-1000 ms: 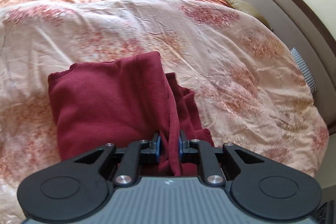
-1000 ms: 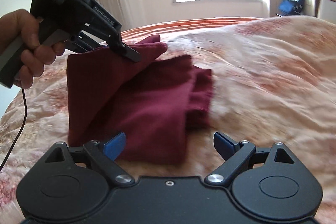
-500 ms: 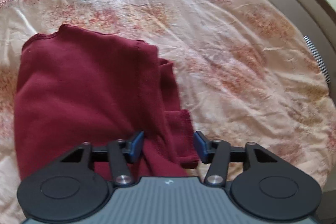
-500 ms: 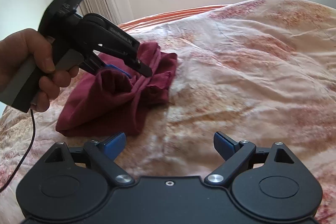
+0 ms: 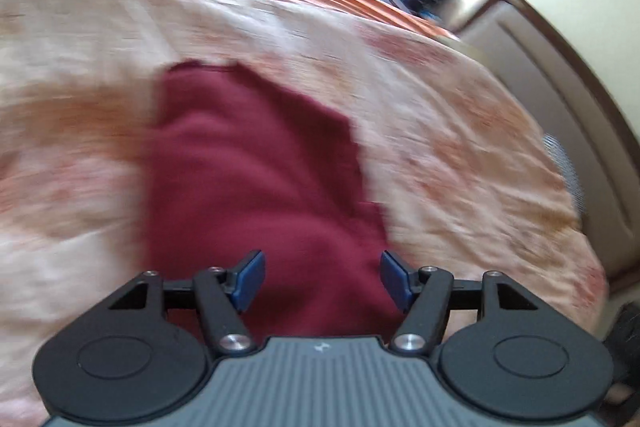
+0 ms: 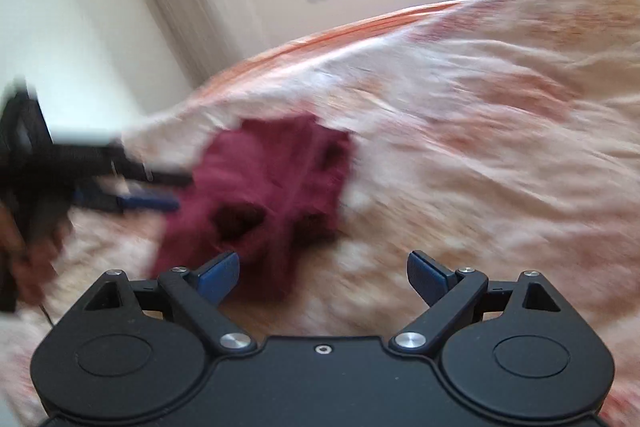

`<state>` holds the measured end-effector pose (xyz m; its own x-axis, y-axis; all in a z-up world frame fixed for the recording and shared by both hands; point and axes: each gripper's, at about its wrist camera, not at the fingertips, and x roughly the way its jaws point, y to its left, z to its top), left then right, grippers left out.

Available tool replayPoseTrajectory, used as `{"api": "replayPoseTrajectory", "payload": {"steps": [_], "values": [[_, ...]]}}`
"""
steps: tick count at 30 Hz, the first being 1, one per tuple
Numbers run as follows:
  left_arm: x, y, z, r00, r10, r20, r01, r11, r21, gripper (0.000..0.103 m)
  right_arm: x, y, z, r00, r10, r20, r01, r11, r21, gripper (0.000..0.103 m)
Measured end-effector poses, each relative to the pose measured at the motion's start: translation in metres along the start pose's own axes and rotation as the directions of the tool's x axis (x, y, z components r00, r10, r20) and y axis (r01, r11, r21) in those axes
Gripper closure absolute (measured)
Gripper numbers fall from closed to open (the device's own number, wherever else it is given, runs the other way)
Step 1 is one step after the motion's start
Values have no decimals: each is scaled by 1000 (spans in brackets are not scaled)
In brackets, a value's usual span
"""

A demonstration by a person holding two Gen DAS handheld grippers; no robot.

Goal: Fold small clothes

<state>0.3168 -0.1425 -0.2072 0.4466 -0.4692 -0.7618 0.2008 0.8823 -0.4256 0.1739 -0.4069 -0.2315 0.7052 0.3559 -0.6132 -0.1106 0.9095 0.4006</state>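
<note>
Left gripper [image 5: 322, 277] opening (empty), right gripper [image 6: 323, 277] wide apart

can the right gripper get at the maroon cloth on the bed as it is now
Probably yes. The right gripper is open and empty, and the maroon cloth lies just ahead on the bedspread, nothing between. The left gripper, opening, sits at its far side.

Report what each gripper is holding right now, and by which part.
Nothing is held. The left gripper has its jaws opening, with the maroon garment lying on the bed below them, ungripped. The right gripper is open and holds nothing.
</note>
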Motion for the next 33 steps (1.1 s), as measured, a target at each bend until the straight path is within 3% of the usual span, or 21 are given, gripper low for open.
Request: {"api": "replayPoseTrajectory", "payload": {"steps": [3, 6, 8, 11, 13, 17, 21, 24, 25, 26, 28, 30, 33], "values": [[-7, 29, -7, 996, 92, 11, -92, 994, -58, 35, 17, 18, 21, 994, 101, -32, -101, 995, 8, 17], [-4, 50, -8, 989, 145, 5, -144, 986, -84, 35, 43, 28, 31, 982, 176, -69, -169, 980, 102, 37], [-1, 57, -7, 987, 161, 3, -161, 982, -96, 35, 66, 30, 34, 972, 186, -146, -160, 971, 178, 70], [1, 60, -1, 987, 161, 7, -159, 981, -108, 35, 82, 30, 32, 963, 199, -181, -152, 958, 243, 89], [2, 59, 3, 989, 146, 17, -144, 984, -105, 35, 81, 32, 32, 961, 209, -180, -163, 957, 241, 96], [9, 52, 5, 995, 104, -2, -104, 992, -71, 28, 67, 12, 32, 971, 193, -142, -149, 949, 277, 96], [32, 50, 0, 990, 130, -60, -132, 991, -33, 28, 86, -8, 2, 955, 140, -260, -70, 962, 264, 97], [38, 48, -4, 988, 136, -73, -137, 991, -13, 28, 97, -21, -11, 939, 161, -303, -56, 944, 326, 94], [36, 47, -4, 989, 134, -68, -134, 991, -9, 28, 94, -26, -10, 935, 187, -300, -69, 930, 362, 86], [35, 46, -4, 989, 131, -65, -132, 991, -9, 28, 88, -29, -6, 937, 192, -292, -70, 922, 380, 66], [33, 46, -4, 991, 118, -62, -120, 993, -22, 27, 66, -27, 10, 963, 124, -238, -37, 940, 340, 44], [35, 47, -5, 992, 111, -65, -113, 993, -25, 27, 53, -19, 32, 982, 117, -146, -69, 952, 297, 40], [36, 43, -8, 990, 126, -62, -127, 992, -15, 27, 76, -7, 73, 985, 147, -87, -127, 971, 204, 38]]}}
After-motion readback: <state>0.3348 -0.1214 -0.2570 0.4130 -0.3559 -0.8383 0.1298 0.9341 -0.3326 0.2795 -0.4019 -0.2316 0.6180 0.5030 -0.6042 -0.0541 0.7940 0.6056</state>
